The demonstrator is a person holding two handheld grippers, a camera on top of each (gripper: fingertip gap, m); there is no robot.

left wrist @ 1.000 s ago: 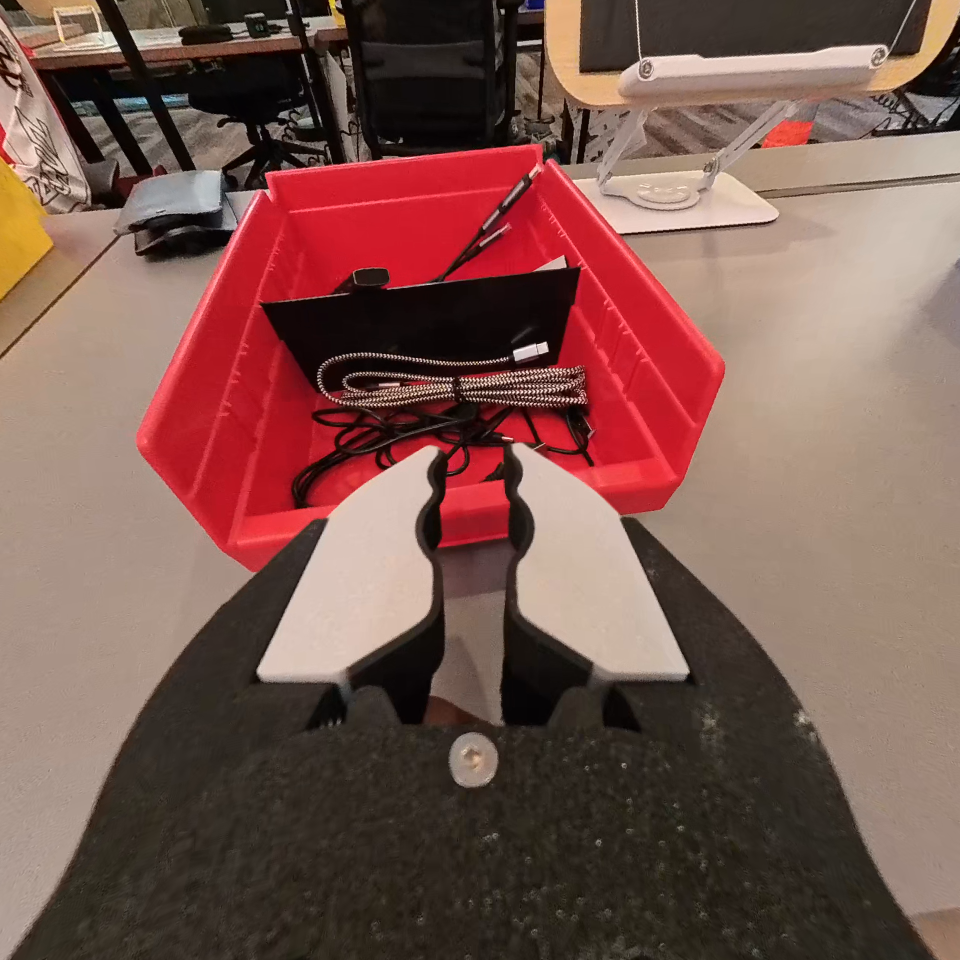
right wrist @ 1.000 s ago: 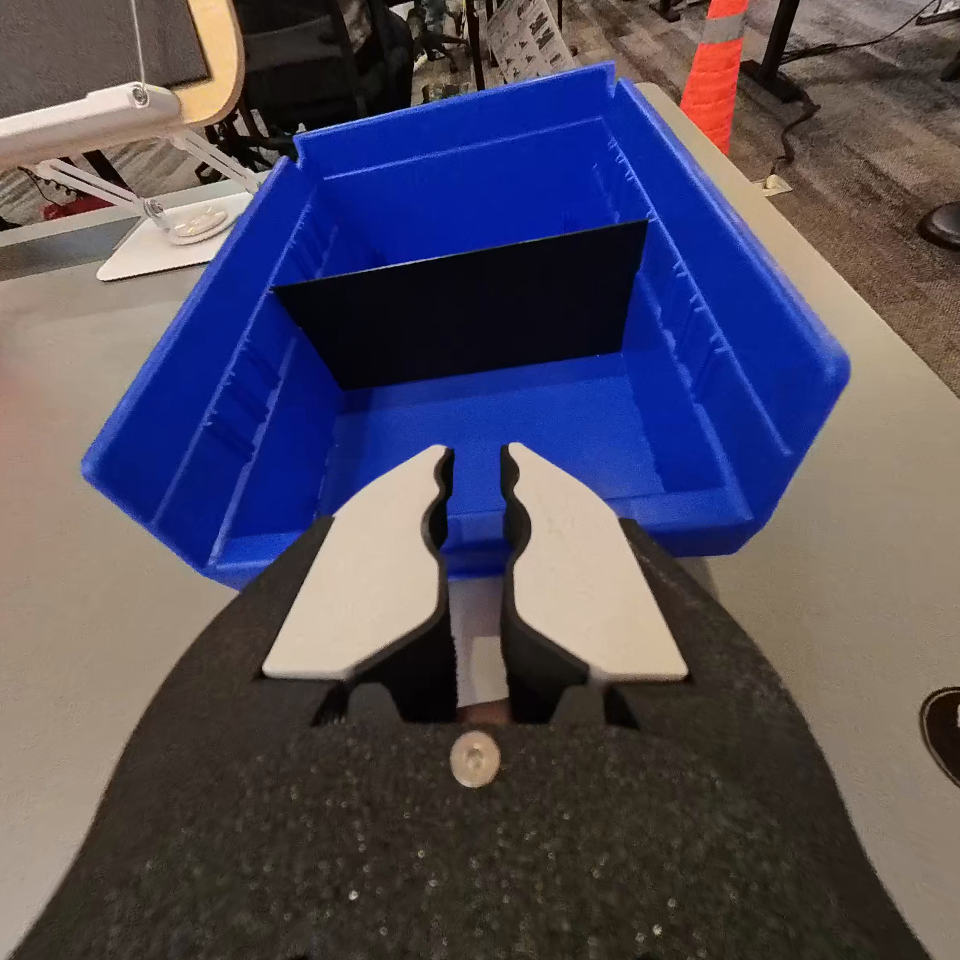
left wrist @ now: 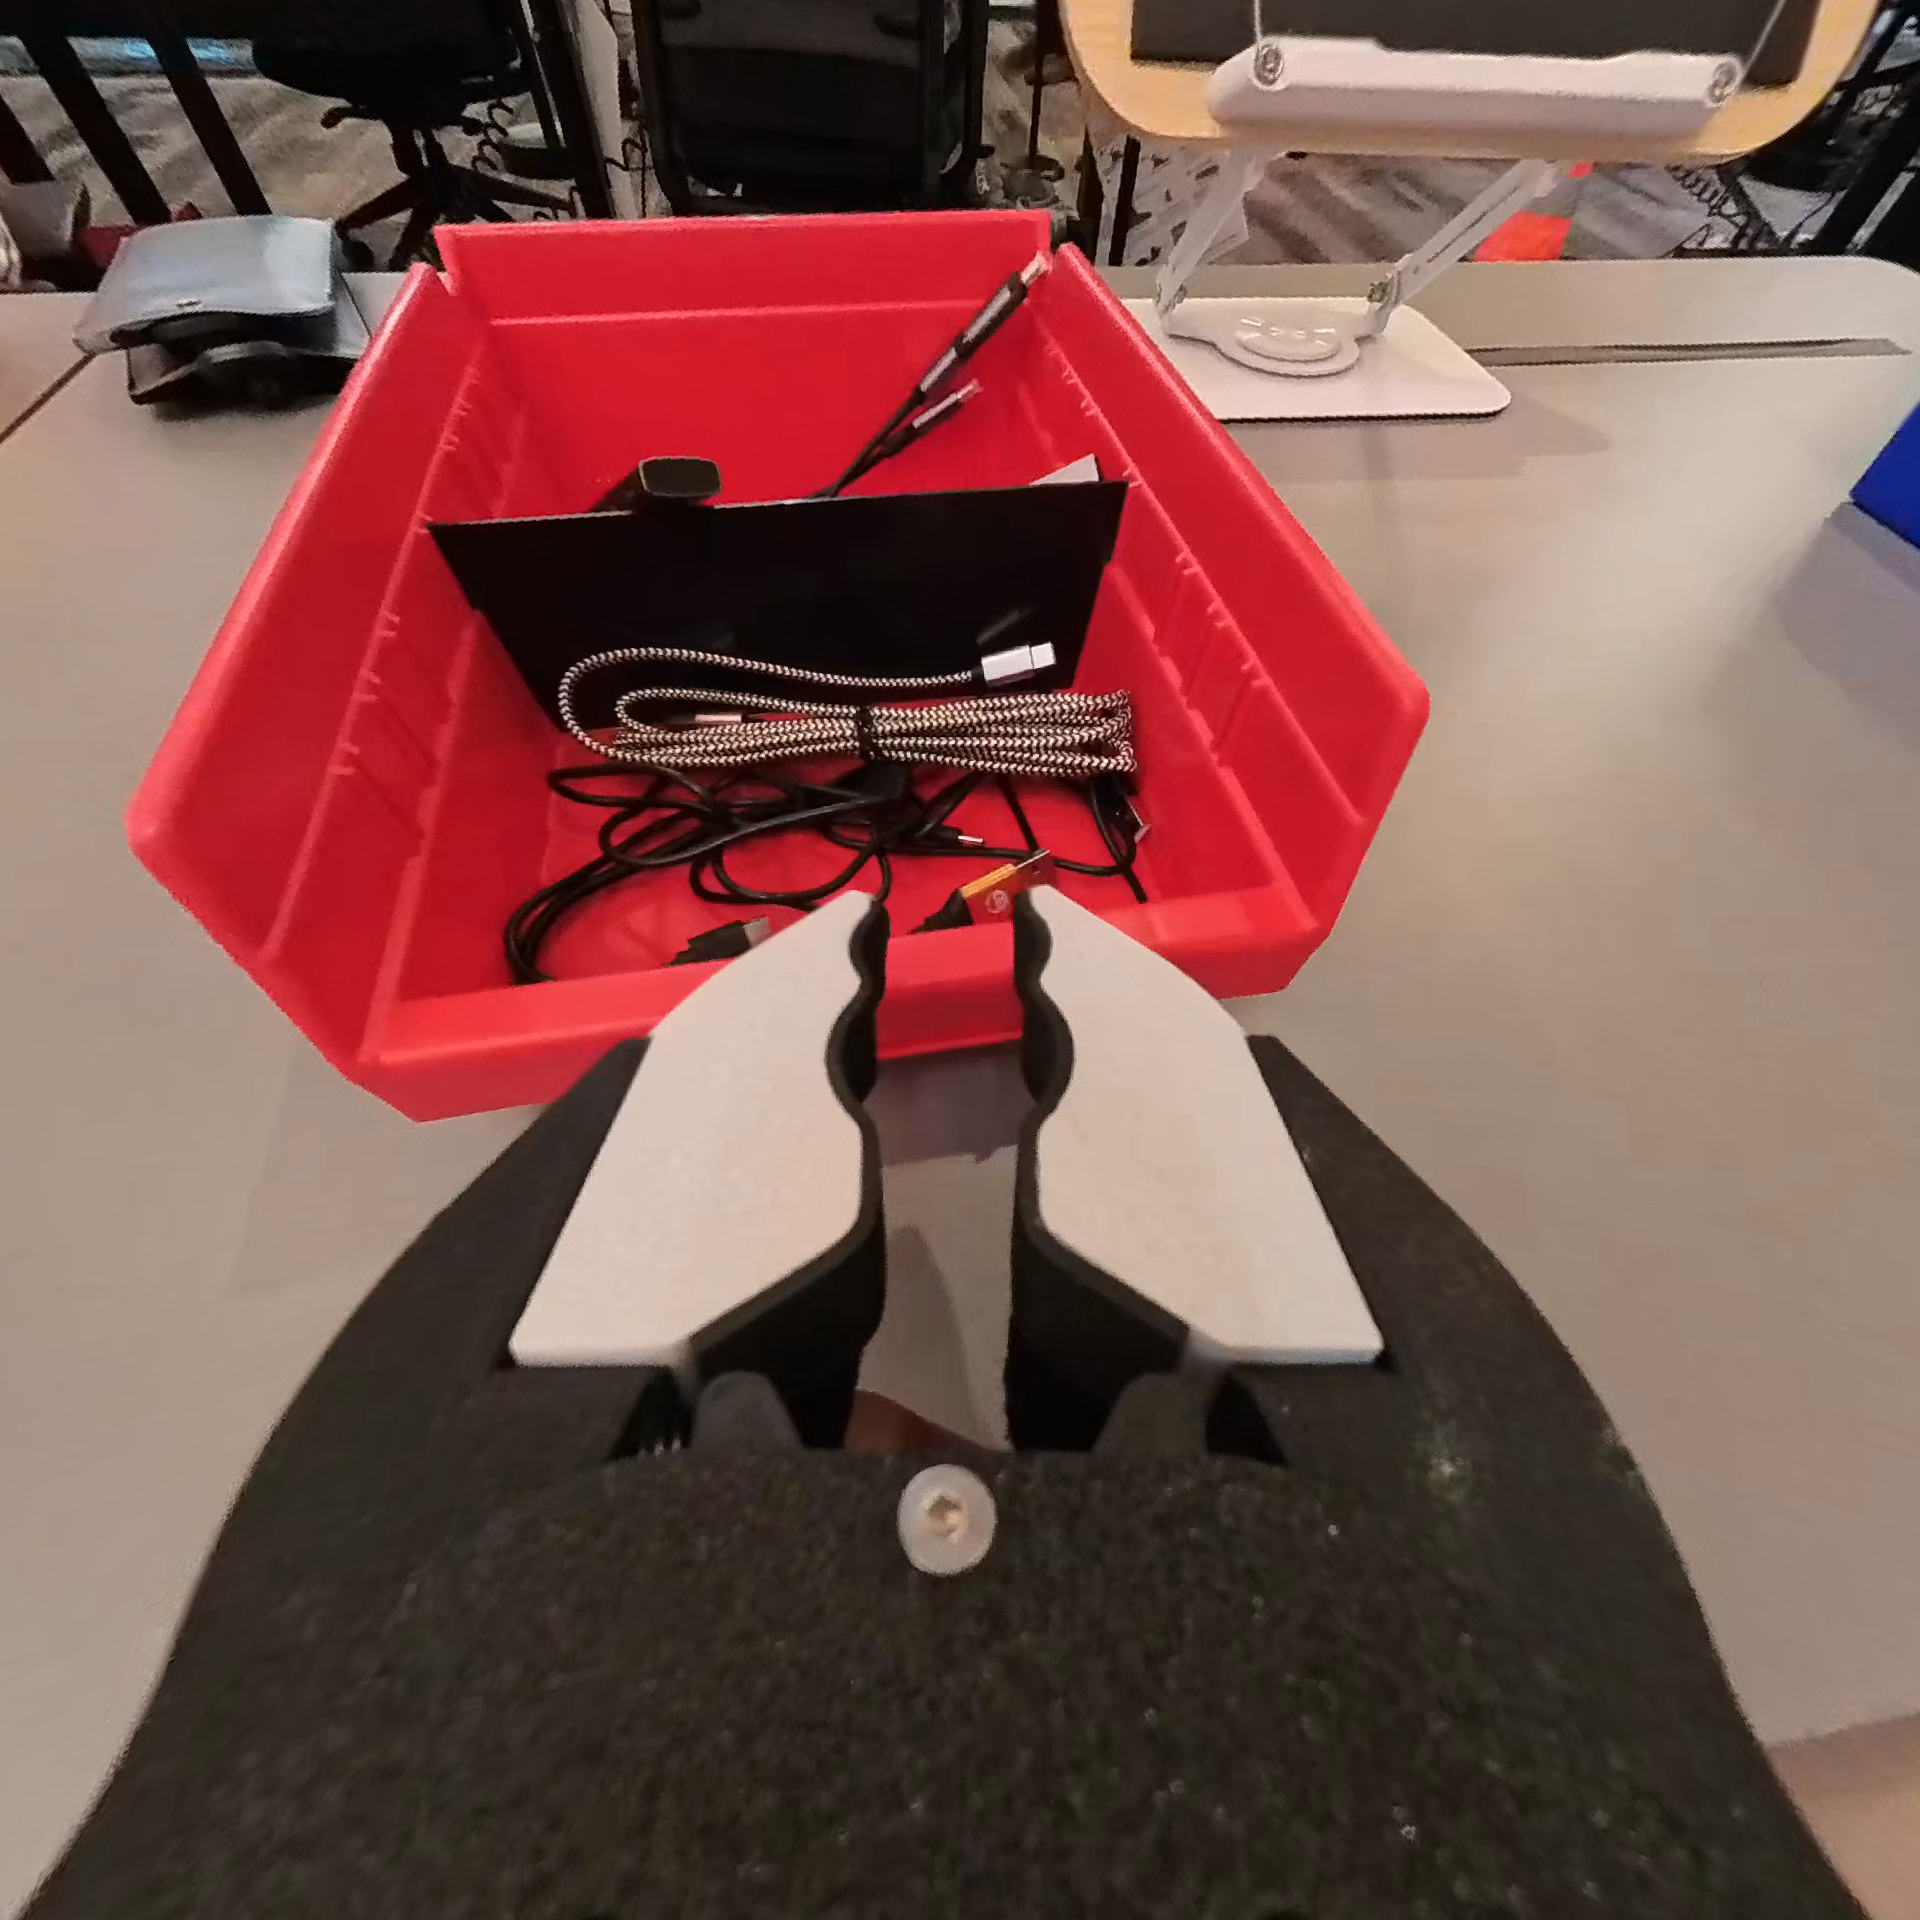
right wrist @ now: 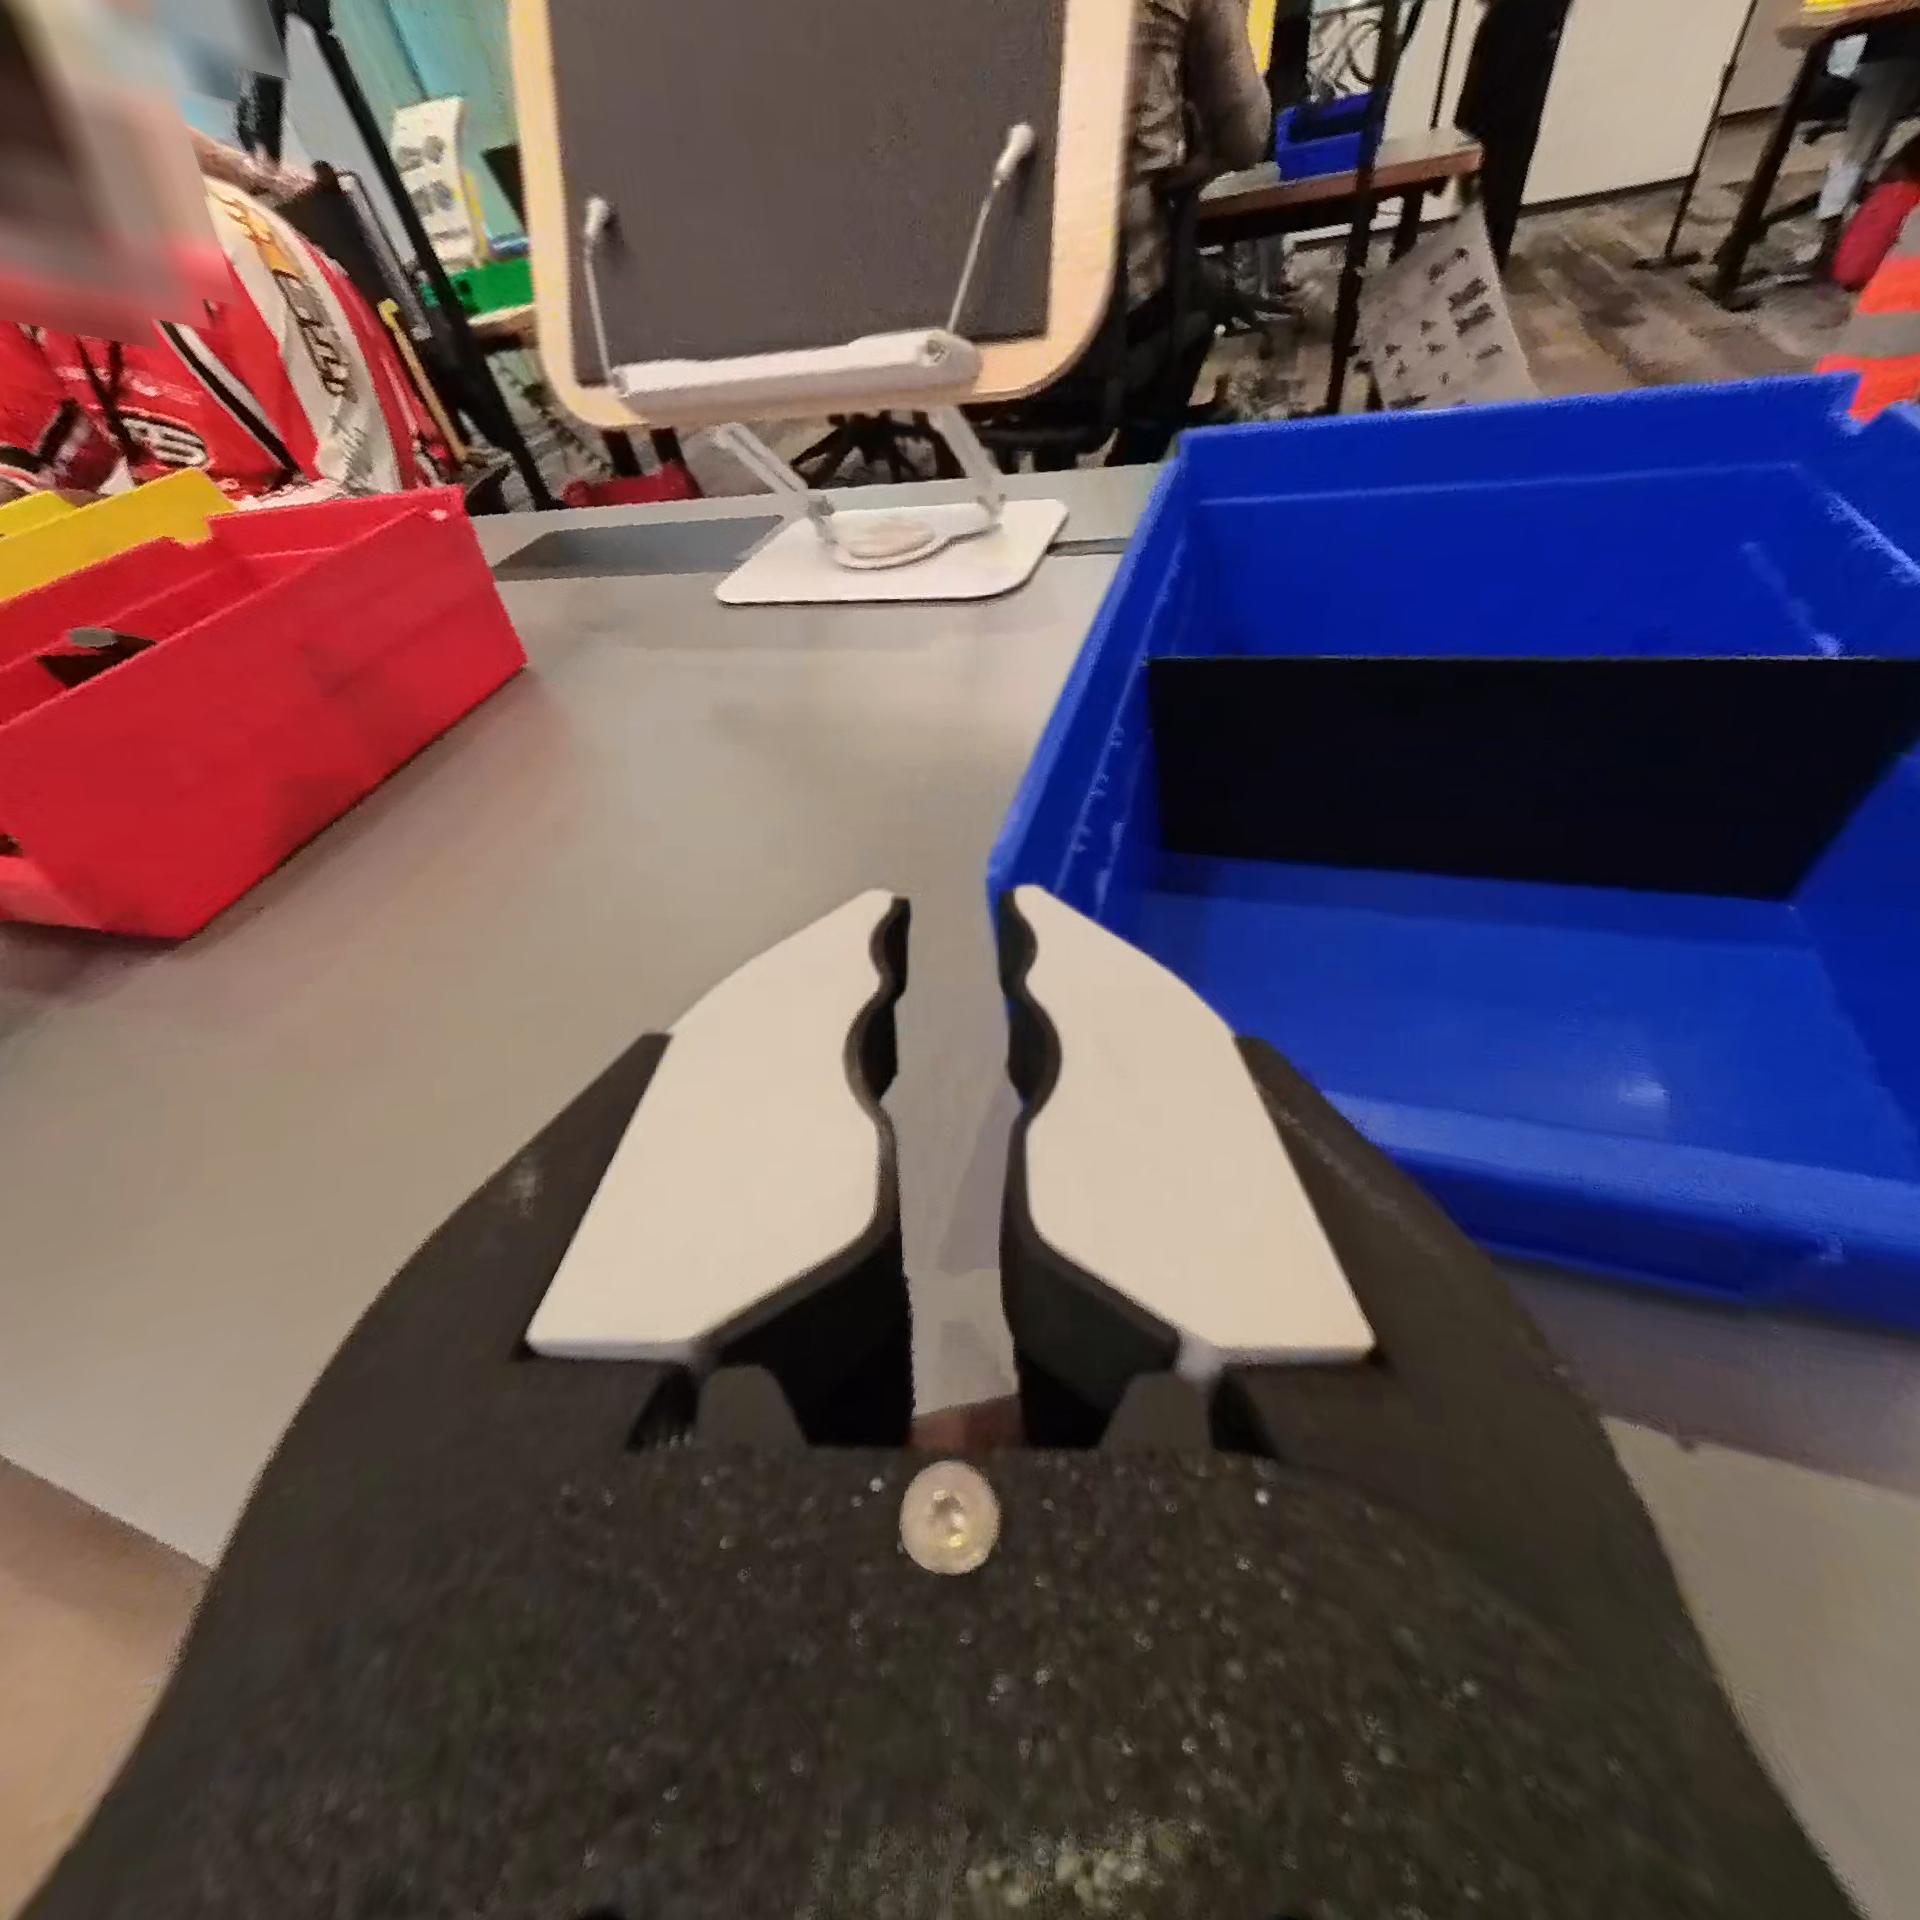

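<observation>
Looking down my left gripper (left wrist: 948, 914), I see its jaws parted a little and empty above the near rim of the red bin (left wrist: 312, 748). A black divider (left wrist: 790, 582) crosses that bin; before it lie a braided cable bundle (left wrist: 873, 722) and tangled black cables (left wrist: 717, 831). My right gripper (right wrist: 951, 909) hangs narrowly open, empty, over the grey table (right wrist: 675, 790), just beside the blue bin (right wrist: 1558, 1039). Only this view shows the blue bin's own divider (right wrist: 1507, 769), with nothing lying in front of it.
</observation>
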